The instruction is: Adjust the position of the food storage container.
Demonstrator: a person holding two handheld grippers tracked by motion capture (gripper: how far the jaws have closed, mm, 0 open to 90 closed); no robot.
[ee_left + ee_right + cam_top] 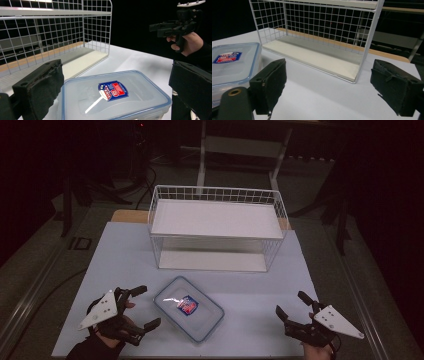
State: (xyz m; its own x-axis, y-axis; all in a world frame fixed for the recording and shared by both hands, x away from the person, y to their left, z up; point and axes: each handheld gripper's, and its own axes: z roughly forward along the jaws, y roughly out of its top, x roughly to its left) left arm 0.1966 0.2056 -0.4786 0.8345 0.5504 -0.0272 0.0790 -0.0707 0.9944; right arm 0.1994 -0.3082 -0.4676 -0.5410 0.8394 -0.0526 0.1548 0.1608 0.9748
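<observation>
A clear lidded plastic container (188, 307) with a blue rim and a red-and-blue label lies flat on the pale table, near the front. My left gripper (150, 306) is just left of it, open, with its jaws pointing at the container's left corner. In the left gripper view the container (112, 97) lies low between the two wide-apart jaws, and neither pad touches it. My right gripper (291, 303) is held open at the front right, well clear of the container, with nothing between its pads. In the right gripper view the container (232, 65) sits at the left edge.
A white wire rack (217, 227) with an upper and a lower shelf board stands behind the container at the table's middle back. The right gripper view looks at the rack (317, 30) straight ahead. The table edge (175, 355) runs close to both hands.
</observation>
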